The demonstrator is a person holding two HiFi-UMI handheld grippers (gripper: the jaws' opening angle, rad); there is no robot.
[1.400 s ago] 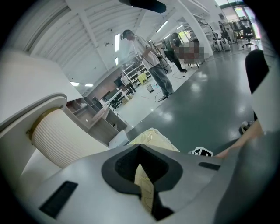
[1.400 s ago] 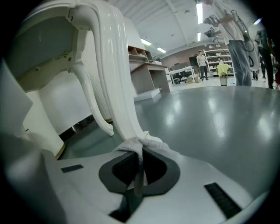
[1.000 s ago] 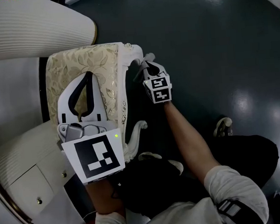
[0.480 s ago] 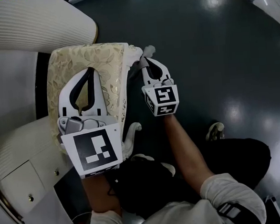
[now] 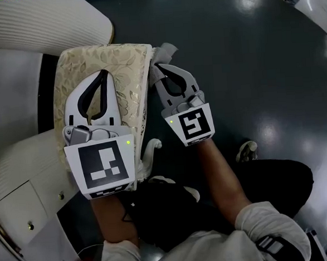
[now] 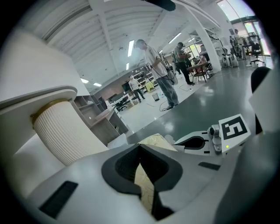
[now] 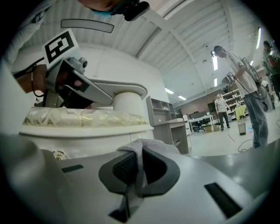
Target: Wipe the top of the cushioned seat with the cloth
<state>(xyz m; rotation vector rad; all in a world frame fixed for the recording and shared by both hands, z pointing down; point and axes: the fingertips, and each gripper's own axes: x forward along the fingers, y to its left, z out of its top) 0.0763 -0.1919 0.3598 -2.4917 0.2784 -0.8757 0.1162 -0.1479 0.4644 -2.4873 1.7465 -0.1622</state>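
Note:
The cushioned seat (image 5: 122, 63) has gold floral fabric and a white carved frame; it shows at upper left in the head view and as a pale band (image 7: 83, 117) in the right gripper view. My left gripper (image 5: 104, 74) hovers over the cushion, shut with nothing between its jaws; floral fabric (image 6: 146, 186) shows through the gap behind the tips. My right gripper (image 5: 157, 66) sits just off the seat's right edge, shut on a grey cloth (image 5: 167, 49). The cloth (image 7: 151, 145) bunches over its jaw tips (image 7: 139, 152).
A white ribbed curved unit (image 5: 44, 24) stands behind the seat, and a white cabinet (image 5: 24, 209) is at lower left. Dark glossy floor (image 5: 248, 65) spreads to the right. The person's shoe (image 5: 244, 149) rests on it. People stand far off (image 6: 159, 74).
My right gripper has moved left with the cloth, from clear of the seat's corner to right beside its edge. The left gripper has stayed over the cushion.

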